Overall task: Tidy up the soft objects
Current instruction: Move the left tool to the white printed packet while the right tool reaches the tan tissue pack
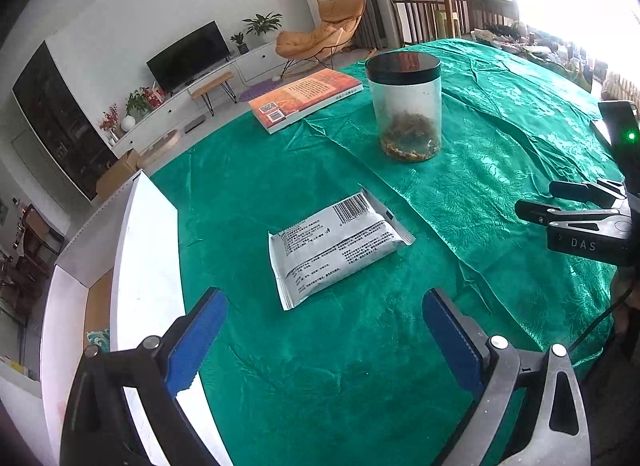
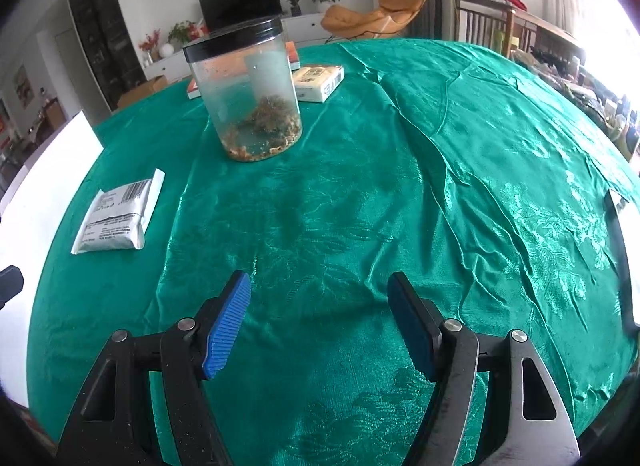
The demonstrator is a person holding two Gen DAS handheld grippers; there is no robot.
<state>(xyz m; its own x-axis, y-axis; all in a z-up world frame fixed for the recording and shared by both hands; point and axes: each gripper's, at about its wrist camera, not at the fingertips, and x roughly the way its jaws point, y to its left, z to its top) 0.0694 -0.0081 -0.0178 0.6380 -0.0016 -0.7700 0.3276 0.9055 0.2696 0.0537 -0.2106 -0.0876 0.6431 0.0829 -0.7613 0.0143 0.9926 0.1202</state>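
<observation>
The soft packet [image 1: 336, 246] lies flat on the green tablecloth [image 1: 360, 366], barcode up, just ahead of my left gripper [image 1: 324, 330] and a little left of the table's middle. That gripper's jaws stand wide apart with nothing between them, and the packet sits just beyond the blue pads [image 1: 198, 338]. My right gripper [image 2: 320, 322] is also spread wide and empty, hanging over bare cloth well to the right of the packet.

I judge the step in hand is picking up the packet with the left gripper. To do it well I would come down over the packet's near short edge, pinch across its narrower width, and close gently, since it should give and may slide on the shiny cloth.

To the packet's left is a white box [image 1: 144, 250], touching the left pad's side of the view; I must not clip its wall. Farther off stands a clear jar [image 1: 404, 105] with a black lid, and beyond it an orange book [image 1: 304, 99]. Neither blocks the approach.
</observation>
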